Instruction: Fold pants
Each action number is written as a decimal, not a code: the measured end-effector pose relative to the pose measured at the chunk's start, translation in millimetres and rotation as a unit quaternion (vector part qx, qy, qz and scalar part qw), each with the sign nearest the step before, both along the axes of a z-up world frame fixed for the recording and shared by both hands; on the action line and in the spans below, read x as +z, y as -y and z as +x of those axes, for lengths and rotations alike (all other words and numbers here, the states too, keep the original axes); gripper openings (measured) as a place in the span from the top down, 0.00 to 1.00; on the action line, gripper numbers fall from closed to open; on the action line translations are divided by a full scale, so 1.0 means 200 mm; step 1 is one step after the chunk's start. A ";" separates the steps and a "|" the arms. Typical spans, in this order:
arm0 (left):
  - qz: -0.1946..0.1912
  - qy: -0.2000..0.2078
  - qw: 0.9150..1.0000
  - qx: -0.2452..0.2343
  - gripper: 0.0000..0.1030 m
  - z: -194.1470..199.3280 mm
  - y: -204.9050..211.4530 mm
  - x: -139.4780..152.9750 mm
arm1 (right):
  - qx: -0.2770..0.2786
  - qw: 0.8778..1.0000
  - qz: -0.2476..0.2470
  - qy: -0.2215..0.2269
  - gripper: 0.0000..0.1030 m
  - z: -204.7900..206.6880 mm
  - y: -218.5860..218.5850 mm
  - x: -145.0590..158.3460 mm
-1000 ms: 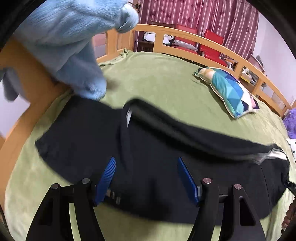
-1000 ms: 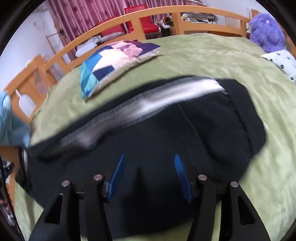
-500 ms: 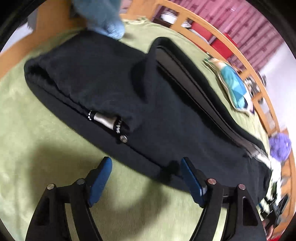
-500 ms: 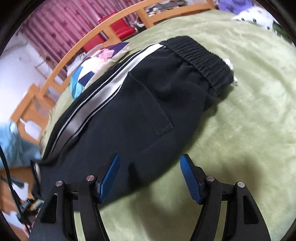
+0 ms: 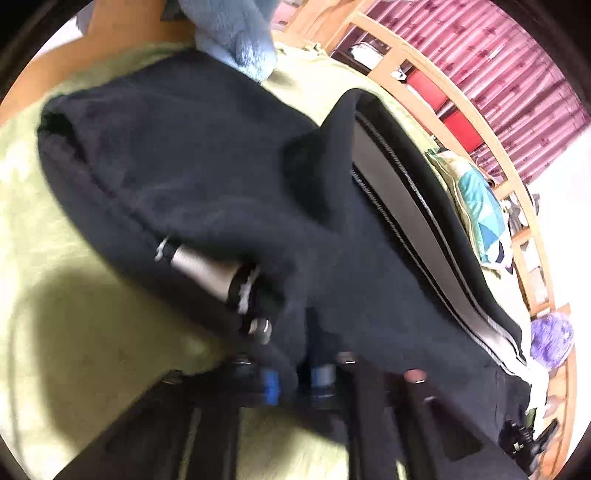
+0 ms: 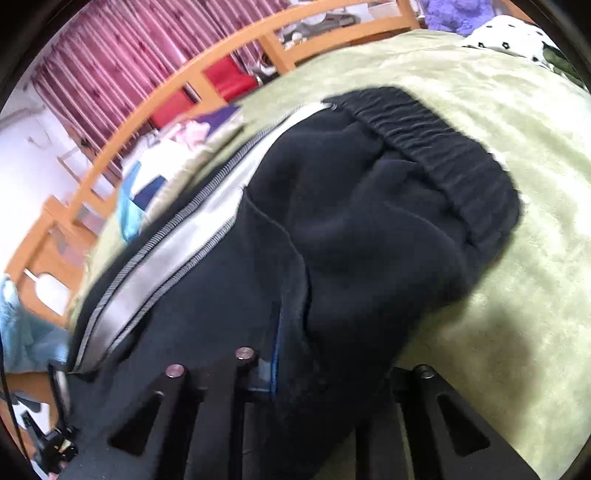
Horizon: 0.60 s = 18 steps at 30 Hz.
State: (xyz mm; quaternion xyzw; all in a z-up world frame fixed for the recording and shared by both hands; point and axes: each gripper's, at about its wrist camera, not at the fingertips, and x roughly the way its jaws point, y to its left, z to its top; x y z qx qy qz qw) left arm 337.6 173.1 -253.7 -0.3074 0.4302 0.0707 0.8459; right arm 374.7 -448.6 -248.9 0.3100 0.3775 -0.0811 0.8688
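Observation:
Black pants (image 5: 229, 177) with a grey side stripe (image 5: 413, 206) lie lengthwise on a green bed cover (image 5: 81, 332). My left gripper (image 5: 295, 380) is shut on the near edge of the pants at the leg-cuff end, beside a grey cuff tab (image 5: 207, 266). In the right wrist view the pants (image 6: 362, 229) show their elastic waistband (image 6: 436, 140) and stripe (image 6: 177, 251). My right gripper (image 6: 295, 369) is shut on the near edge of the pants at the waist end; cloth hides its right finger.
A wooden bed rail (image 5: 480, 122) curves along the far side, with red chairs and maroon curtains (image 5: 517, 55) behind. A patterned pillow (image 5: 476, 199) lies by the rail. A blue garment (image 5: 236, 33) hangs over the footboard. A purple plush (image 5: 550, 343) sits at the far right.
Both grippers were open just short of the pants' near edge; they have moved in and shut on the cloth. The edge now bunches up between the fingers.

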 end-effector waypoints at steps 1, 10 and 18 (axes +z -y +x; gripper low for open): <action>0.004 0.001 1.000 -0.003 0.91 -0.04 0.01 0.02 | -0.001 1.000 0.008 0.001 0.86 -0.04 0.01 0.02; 0.011 -0.009 0.999 -0.040 0.92 -0.57 0.17 0.13 | 0.001 0.999 -0.032 0.005 0.87 -0.70 0.10 0.28; -0.027 -0.017 0.994 -0.105 0.92 -1.19 0.42 0.09 | -0.041 0.997 -0.053 -0.031 0.87 -1.52 0.44 0.31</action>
